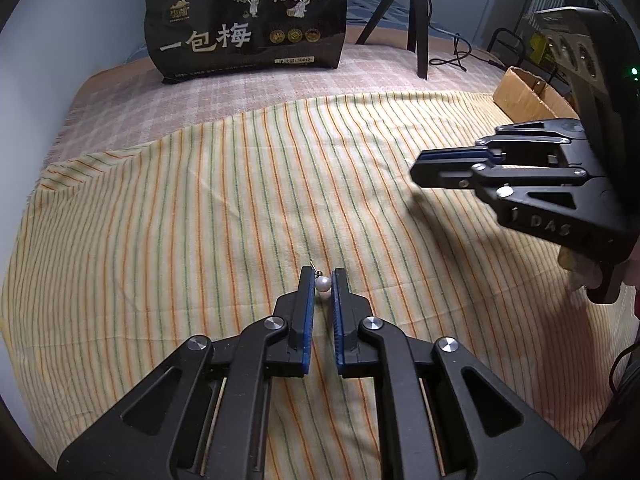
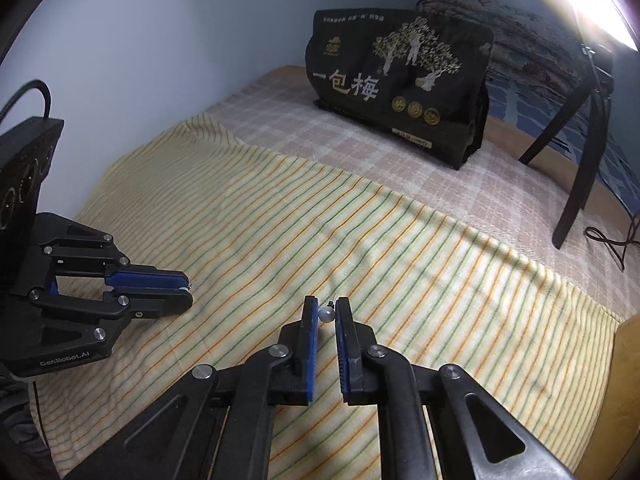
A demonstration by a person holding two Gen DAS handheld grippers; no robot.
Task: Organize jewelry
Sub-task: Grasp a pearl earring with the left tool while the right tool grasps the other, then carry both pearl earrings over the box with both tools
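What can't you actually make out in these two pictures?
- Left wrist view: whether the left tool pinches its pearl earring; the gap looks too fine.
- Right wrist view: same doubt for the right tool and its pearl earring.
- Both views: the earring posts, too small.

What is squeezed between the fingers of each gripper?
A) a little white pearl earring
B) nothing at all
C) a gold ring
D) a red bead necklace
A, because the left gripper has a round white pearl earring with a thin post between its blue pads, and the right gripper holds a matching second pearl earring above the striped cloth.
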